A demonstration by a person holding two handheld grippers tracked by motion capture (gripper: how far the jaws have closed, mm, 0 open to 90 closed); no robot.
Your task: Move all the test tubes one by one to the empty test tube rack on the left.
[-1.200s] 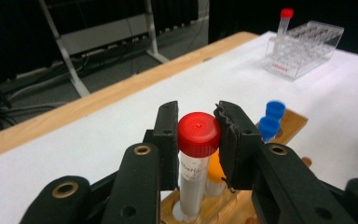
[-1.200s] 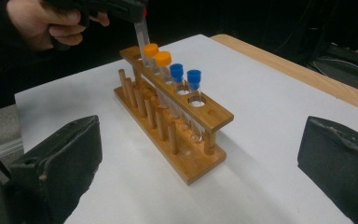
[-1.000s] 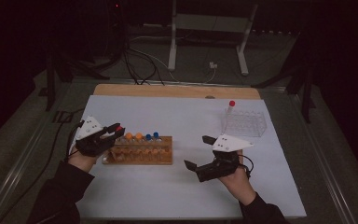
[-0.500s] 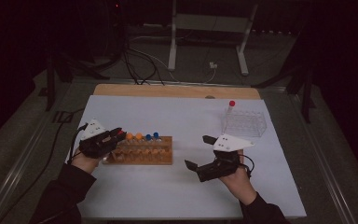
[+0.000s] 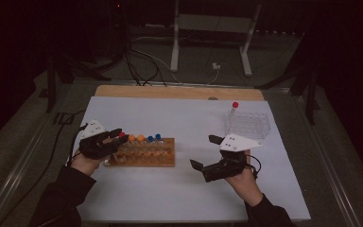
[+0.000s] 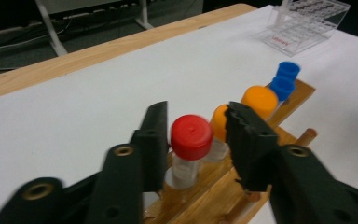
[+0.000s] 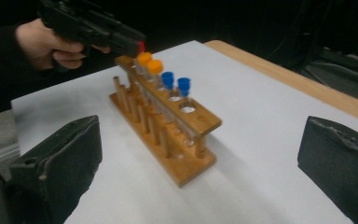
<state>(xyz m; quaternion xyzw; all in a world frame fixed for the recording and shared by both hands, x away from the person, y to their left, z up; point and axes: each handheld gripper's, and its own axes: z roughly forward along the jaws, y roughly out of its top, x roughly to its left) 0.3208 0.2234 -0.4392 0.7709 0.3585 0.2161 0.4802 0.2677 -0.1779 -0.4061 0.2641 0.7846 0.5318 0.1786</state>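
L grip [image 6: 193,140]: level at rack's end, jaws just been opening, now clear of red-cap tube [image 6: 189,148] standing betw them in wooden rack [image 6: 261,140].
R grip [image 5: 209,156]: low over table, jaws wide, empty.
L view: gaps beside cap.
Hidden: tube's foot, in rack.

A lab bench: capped tubes [image 6: 191,140] in a wooden rack [image 5: 144,153] (clear rack [image 5: 248,125] nearby).

From my high view, the left gripper [image 5: 116,137] covers the wooden rack's [image 5: 144,158] left end and most of the red-capped tube [image 5: 122,135]. In the left gripper view, that tube's cap is blurred, and the clear rack [image 6: 307,21] is cut off by the top edge.
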